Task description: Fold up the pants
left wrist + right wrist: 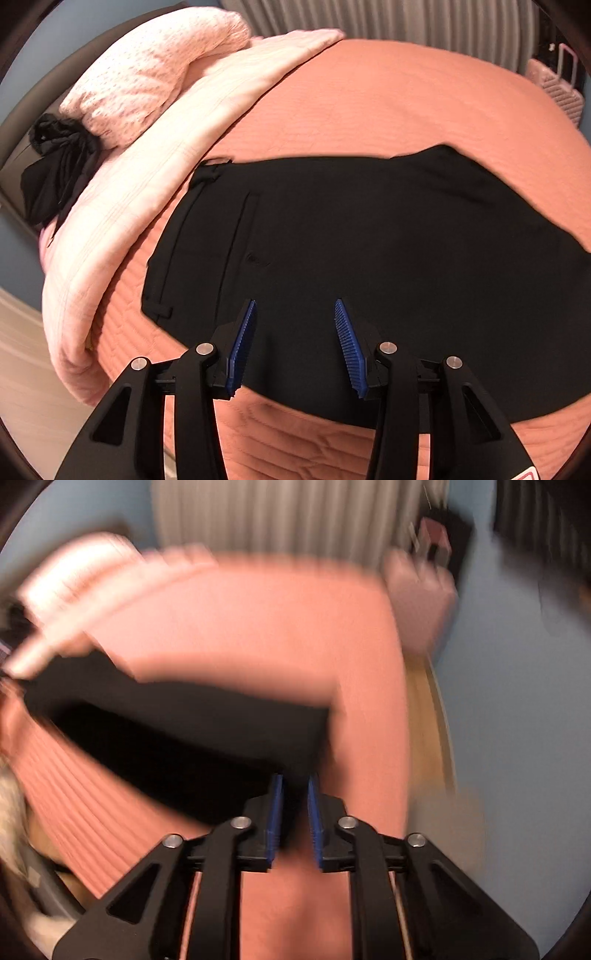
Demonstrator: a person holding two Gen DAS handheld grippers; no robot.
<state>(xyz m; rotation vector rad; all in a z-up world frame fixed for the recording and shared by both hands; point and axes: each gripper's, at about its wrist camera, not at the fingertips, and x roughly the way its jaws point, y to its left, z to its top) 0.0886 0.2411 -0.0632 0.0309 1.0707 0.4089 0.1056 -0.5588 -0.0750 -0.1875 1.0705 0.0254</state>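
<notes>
Black pants [369,236] lie flat across the salmon bed [369,103], filling mid-frame. Left hand-held gripper [295,347] hovers at their near edge, lower centre, pads apart, nothing between them. It could pinch only the top layer or snag the bedspread. At upper left, a pale pink quilt [122,206] crowds the waistband, with a dark bundle [55,166] beyond. Right hand-held gripper [295,812] sits lower centre of its blurred view, pads narrowly apart, apparently empty, at the pants' right end.

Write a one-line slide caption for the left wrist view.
Open left tongs hover over black pants lying flat on a salmon quilted bedspread, nothing between the blue pads.
</notes>
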